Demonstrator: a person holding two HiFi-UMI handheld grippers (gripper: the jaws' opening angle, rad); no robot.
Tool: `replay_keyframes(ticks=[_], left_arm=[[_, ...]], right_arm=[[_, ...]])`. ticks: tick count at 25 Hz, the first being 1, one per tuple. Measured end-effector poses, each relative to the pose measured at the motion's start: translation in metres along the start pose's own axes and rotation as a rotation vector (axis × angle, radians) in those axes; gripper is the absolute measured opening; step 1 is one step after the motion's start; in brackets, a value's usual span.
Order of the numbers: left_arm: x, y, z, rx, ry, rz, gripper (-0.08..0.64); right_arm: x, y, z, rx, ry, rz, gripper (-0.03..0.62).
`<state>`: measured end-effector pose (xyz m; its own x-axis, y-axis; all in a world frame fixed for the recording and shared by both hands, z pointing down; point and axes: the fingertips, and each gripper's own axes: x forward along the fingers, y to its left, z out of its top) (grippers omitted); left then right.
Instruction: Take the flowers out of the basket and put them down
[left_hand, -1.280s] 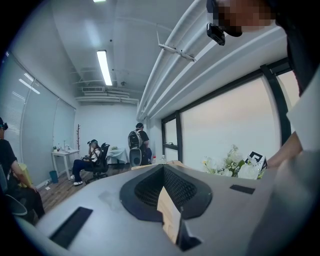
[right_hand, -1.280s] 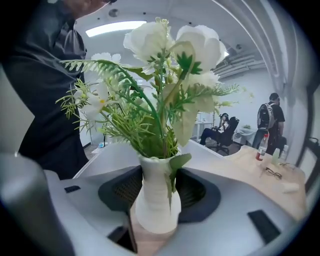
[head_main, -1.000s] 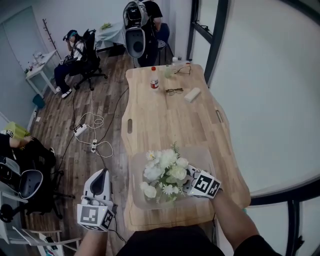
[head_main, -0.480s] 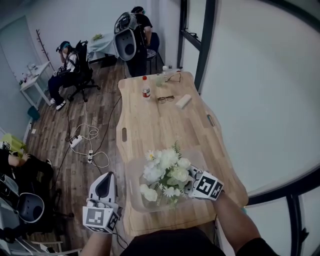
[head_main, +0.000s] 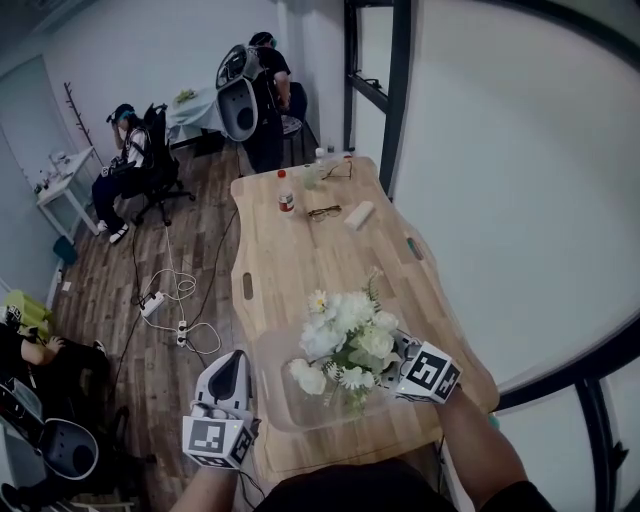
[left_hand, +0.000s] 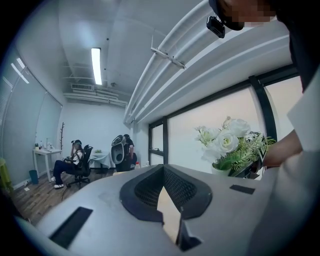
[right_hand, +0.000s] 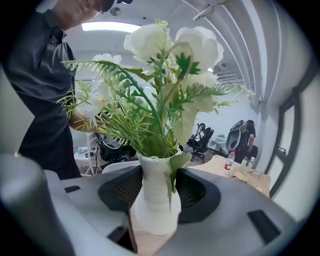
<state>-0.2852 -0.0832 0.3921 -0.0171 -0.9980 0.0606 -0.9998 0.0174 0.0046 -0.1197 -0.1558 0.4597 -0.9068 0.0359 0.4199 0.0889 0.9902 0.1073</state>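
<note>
Head view, with both tool views. My right tool is clenched on the white vase that carries the flowers; its own view shows a pad pressing each side of the vase's narrow body, foliage rising above. Against the frames from a second earlier, the bouquet now sits higher and a little farther over the translucent basket, its blooms overlapping the basket's far rim where they previously lay inside its outline. The head camera has also shifted, so part of this change may be only apparent. I read it as the lift out of the basket being under way. Whether the vase base has cleared the rim I cannot tell, since leaves hide it. My left tool is shut with nothing between its pads, and has drawn closer to the basket's near left corner, off the worktop edge and not touching the basket. For the task, extraction is begun but placement is not: the flowers are in the air at the near end of the worktop, and bare wood just beyond the basket looks the likeliest spot to set them down.
</note>
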Motion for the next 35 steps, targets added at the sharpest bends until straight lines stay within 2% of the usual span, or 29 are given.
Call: replay_keyframes(ticks=[14, 20, 27, 35], left_arm=[[0.029, -0.036, 0.028, 0.007, -0.053, -0.114, 0.005], [0.040, -0.060, 0.030, 0.004, -0.061, -0.175, 0.005], [0.056, -0.087, 0.031, -0.001, -0.054, -0.237, 0.005], [0.072, -0.104, 0.034, -0.027, -0.031, -0.306, 0.005]], right_arm=[[-0.057, -0.021, 0.014, 0.004, 0.001, -0.161, 0.224], [-0.093, -0.032, 0.002, 0.032, 0.018, -0.256, 0.224], [-0.134, -0.042, -0.002, 0.096, -0.022, -0.322, 0.224], [-0.165, -0.053, 0.013, 0.095, 0.005, -0.414, 0.222]])
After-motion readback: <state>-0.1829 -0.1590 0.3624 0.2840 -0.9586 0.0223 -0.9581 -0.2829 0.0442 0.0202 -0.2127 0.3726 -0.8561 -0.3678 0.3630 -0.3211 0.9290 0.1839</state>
